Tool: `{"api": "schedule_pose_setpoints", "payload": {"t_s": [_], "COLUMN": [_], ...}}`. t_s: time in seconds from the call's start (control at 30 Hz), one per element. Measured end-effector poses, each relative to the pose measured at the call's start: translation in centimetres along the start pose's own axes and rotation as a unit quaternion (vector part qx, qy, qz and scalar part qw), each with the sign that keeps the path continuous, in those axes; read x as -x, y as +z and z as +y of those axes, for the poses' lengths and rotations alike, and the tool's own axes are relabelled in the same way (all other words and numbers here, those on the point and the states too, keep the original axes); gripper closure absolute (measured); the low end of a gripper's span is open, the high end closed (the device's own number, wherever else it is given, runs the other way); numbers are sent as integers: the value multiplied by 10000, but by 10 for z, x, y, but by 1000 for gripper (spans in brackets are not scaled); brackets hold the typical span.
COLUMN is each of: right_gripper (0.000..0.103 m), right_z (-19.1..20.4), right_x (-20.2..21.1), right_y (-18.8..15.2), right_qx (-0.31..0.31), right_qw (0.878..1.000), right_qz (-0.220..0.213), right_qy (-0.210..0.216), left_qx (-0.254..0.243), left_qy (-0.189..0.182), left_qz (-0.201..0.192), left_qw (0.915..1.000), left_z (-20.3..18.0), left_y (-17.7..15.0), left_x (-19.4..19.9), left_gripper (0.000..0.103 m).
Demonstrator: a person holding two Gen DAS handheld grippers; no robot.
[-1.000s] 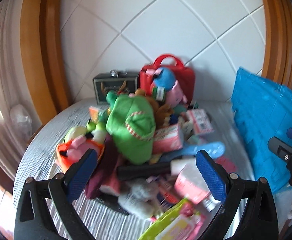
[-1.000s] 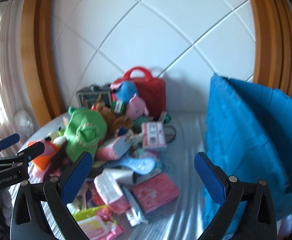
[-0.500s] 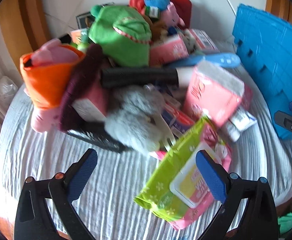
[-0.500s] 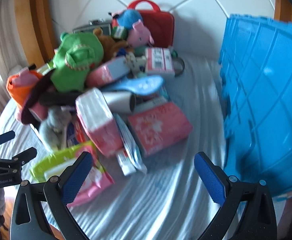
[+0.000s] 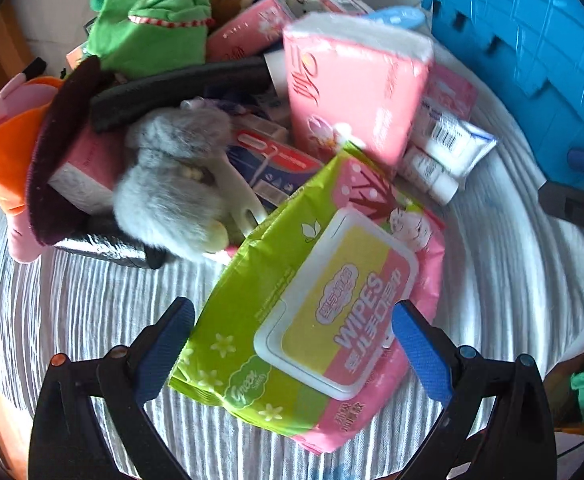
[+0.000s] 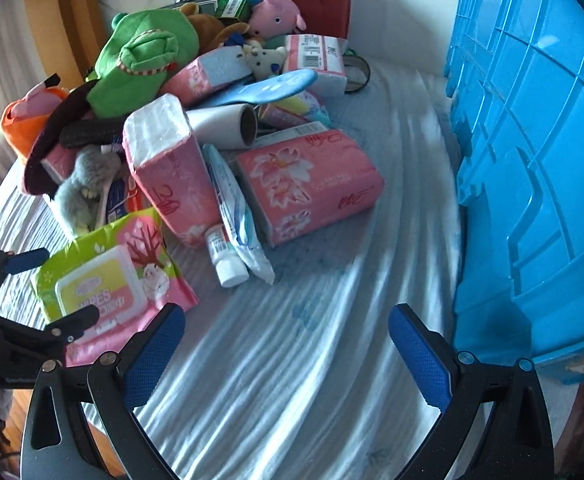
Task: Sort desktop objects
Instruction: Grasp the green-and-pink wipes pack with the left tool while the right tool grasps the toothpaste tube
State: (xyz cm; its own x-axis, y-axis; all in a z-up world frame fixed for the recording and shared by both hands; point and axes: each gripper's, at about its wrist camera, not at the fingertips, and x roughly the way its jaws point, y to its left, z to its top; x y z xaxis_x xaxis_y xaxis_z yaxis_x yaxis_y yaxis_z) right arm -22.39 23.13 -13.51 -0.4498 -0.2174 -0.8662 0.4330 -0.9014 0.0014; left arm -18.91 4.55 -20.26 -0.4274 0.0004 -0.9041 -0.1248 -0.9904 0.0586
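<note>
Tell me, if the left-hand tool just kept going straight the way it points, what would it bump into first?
Most likely the green and pink wipes pack. It lies between the open jaws of the left gripper, directly ahead on the striped tablecloth. The pink tissue pack sits beyond it, though depth is hard to judge.

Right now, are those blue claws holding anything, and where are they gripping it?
Nothing is held. The left gripper is open, its fingers on either side of the wipes pack, not closed on it. The right gripper is open over bare tablecloth.
</note>
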Motion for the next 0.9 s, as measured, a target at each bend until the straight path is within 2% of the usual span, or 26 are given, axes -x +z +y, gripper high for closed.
{"api": "schedule_pose_setpoints", "payload": {"t_s": [0.23, 0.33, 0.43, 0.5, 0.6, 0.63, 0.73, 0.83, 0.9], "right_gripper": [0, 0, 0, 0, 0, 0, 0, 2, 20], "right_z": [2, 2, 4, 5, 5, 5, 6, 8, 11], "right_x": [-3, -8, -11, -13, -18, -21, -24, -25, -25], "right_y": [-1, 1, 4, 5, 8, 9, 11, 16, 22], "right_qx": [132, 206, 249, 281, 233, 214, 186, 139, 175], "right_qw": [9999, 9997, 9996, 9995, 9994, 9992, 9989, 9989, 9990], "right_qz": [55, 115, 81, 77, 148, 200, 281, 256, 196], "right_qy": [71, 102, 134, 145, 220, 286, 312, 369, 358], "left_qx": [-55, 108, 352, 317, 330, 352, 521, 982, 1186], "left_qy": [-8, -164, -478, -519, -608, -561, -243, 203, 478], "left_qz": [235, 376, 391, 377, 332, 287, -97, -542, -714], "left_qw": [9997, 9991, 9975, 9974, 9971, 9974, 9983, 9935, 9892], "left_z": [-14, -15, -11, -13, -15, -14, 1, 37, 60], "left_y": [4, 7, 9, 9, 8, 9, 15, 23, 26], "left_x": [-20, -34, -41, -37, -26, -21, 7, 40, 56], "left_gripper": [0, 0, 0, 9, 27, 35, 37, 37, 37]}}
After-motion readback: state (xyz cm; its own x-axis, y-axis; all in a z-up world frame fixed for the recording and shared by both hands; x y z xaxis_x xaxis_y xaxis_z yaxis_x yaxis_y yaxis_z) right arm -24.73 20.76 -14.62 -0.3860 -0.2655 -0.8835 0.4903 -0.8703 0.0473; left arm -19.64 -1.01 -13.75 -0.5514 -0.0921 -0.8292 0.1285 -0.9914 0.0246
